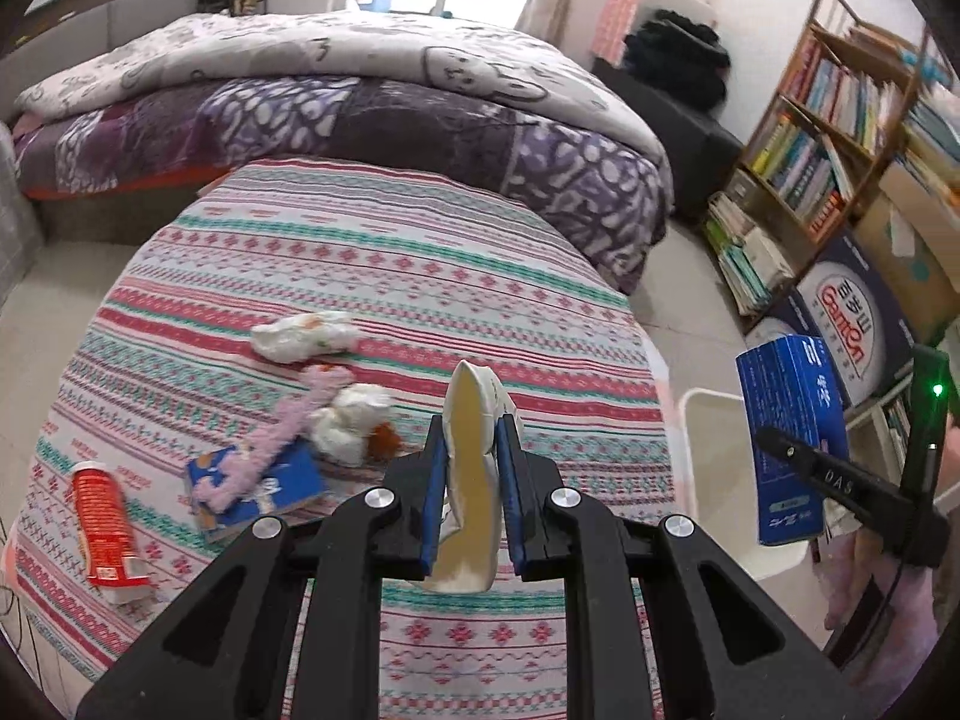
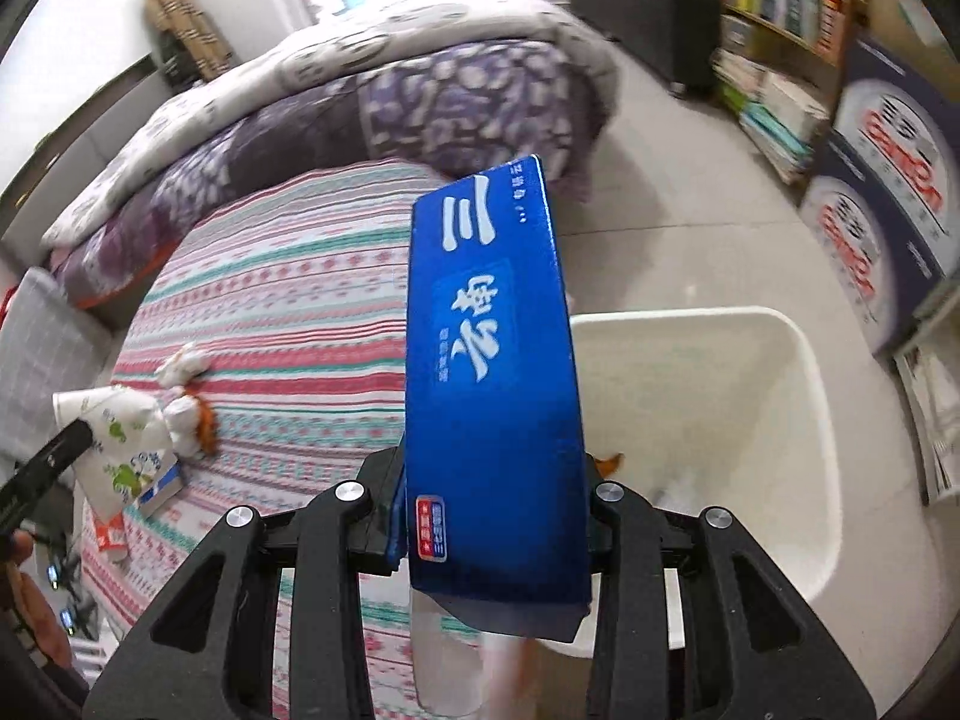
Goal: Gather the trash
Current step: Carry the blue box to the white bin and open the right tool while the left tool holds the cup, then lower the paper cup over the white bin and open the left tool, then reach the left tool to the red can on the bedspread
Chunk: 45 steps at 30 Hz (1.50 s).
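My left gripper (image 1: 471, 450) is shut on a squashed white paper cup (image 1: 471, 480) and holds it above the striped tablecloth (image 1: 372, 264). The cup also shows in the right wrist view (image 2: 114, 438). My right gripper (image 2: 495, 516) is shut on a tall blue carton (image 2: 492, 372), held upright beside the white bin (image 2: 804, 420). The carton also shows in the left wrist view (image 1: 792, 438), over the bin (image 1: 714, 450). On the cloth lie crumpled tissues (image 1: 303, 333), a pink fuzzy strip (image 1: 270, 444), a white wad (image 1: 348, 420), a small blue box (image 1: 264, 489) and a red tube (image 1: 105, 522).
A bed with a purple quilt (image 1: 360, 114) stands behind the table. A bookshelf (image 1: 822, 138) and printed cardboard boxes (image 1: 852, 324) line the right wall. Tiled floor (image 2: 690, 180) runs between table and shelf. The bin holds some trash (image 2: 678, 486).
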### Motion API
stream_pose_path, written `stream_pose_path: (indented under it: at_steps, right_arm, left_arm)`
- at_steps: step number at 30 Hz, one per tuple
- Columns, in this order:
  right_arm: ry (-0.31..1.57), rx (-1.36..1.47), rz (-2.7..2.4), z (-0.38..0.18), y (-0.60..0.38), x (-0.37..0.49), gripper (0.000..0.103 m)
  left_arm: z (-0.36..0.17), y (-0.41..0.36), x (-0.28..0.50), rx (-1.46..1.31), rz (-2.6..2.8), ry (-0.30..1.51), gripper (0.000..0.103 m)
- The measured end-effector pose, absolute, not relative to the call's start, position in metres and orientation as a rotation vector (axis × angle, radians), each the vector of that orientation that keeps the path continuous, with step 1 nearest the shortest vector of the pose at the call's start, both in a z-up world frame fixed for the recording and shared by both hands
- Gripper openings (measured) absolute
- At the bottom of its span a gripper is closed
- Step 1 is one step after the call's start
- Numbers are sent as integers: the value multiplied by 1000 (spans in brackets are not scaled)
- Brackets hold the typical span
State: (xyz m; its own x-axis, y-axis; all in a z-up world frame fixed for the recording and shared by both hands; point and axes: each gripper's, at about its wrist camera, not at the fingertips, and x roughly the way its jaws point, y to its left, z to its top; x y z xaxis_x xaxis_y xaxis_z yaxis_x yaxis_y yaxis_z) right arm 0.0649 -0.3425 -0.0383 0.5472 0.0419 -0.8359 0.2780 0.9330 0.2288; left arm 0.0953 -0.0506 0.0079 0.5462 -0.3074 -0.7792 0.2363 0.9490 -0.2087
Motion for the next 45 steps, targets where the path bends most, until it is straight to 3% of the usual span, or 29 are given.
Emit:
stream_pose_path:
  at_steps: [4,6,8,15,30,32,36,45]
  right_arm:
    - [981,370,-198,-37,-364,54,37]
    - [974,375,-241,-37,-377,47,56]
    - [960,380,-279,-35,-388,41,68]
    - [920,428,-359,-29,-427,22,78]
    - [785,610,-413,-4,-470,1,89]
    - [758,650,-424,-1,-478,-3,89]
    - [723,698,-438,4,-487,-9,90]
    - [763,664,-369,1,-459,7,93]
  left_arm:
    - [6,-76,93,-60,-366,938,17]
    - [4,-91,91,-49,-390,939,17]
    - [2,-104,90,-41,-412,940,17]
    - [-6,-157,83,-20,-511,950,17]
    - [-22,-259,74,-67,-701,1043,19]
    - [-19,-272,75,-89,-724,1053,23]
    - [-18,-283,79,-152,-737,1071,54]
    - [-15,-253,76,-39,-638,1026,59]
